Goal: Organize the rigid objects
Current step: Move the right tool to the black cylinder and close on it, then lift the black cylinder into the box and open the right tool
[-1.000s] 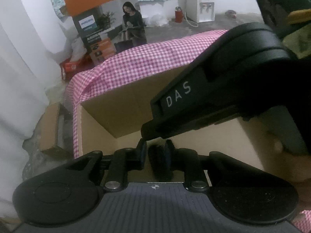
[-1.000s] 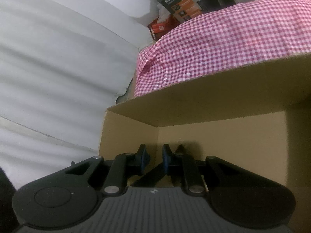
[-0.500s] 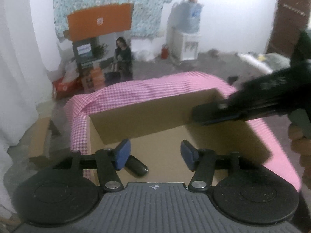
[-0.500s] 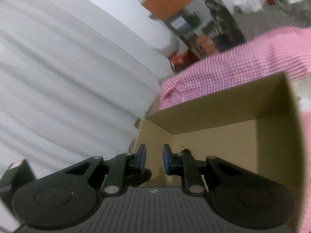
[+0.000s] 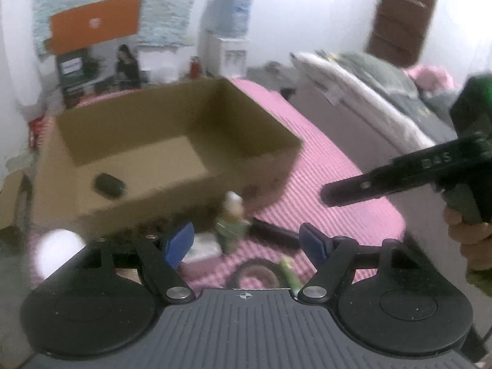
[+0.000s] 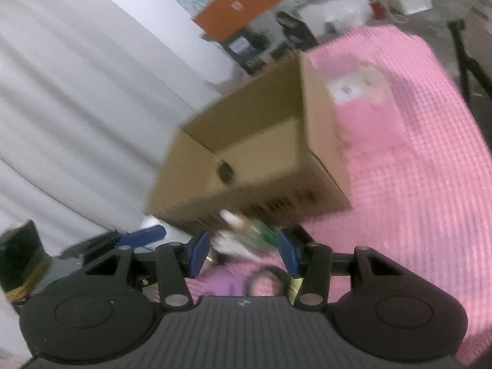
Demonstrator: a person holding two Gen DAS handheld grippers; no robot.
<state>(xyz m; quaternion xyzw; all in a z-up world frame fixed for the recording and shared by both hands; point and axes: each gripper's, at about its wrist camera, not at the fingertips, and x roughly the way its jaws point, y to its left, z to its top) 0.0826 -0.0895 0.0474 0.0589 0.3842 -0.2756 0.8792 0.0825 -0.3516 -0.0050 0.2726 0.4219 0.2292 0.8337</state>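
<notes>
Left wrist view: the left tool (image 5: 247, 241) hangs with its jaws opening and nothing between the pads, above loose items on the pink checked surface (image 5: 338, 166). A cardboard box (image 5: 276, 132) stands at 11 o'clock from the tool; one dark oval object (image 5: 109, 184) lies on its floor near the left wall. Just ahead of the pads, at 12 o'clock, a small green-and-white bottle (image 5: 232, 221) stands before the box's near wall, with a black stick-like item (image 5: 276, 233) to its right; both are blurred. The right tool (image 5: 399, 175) enters at 3 o'clock, gripped by a hand (image 5: 470, 240).

Right wrist view: the right tool (image 6: 243, 253) is likewise opening and empty; the bottle (image 6: 246, 227) lies beyond its pads.

Judged step — reaching for the next item to box. Good practice: finish spreading, descend straight over one object, straddle it squarely, and keep the two tools on separate targets.

Room: white curtain (image 6: 77, 107) at 9 o'clock, orange panel (image 5: 92, 27), a water dispenser (image 5: 226, 40), a seated person (image 5: 126, 64) and a brown door (image 5: 402, 15) beyond.
</notes>
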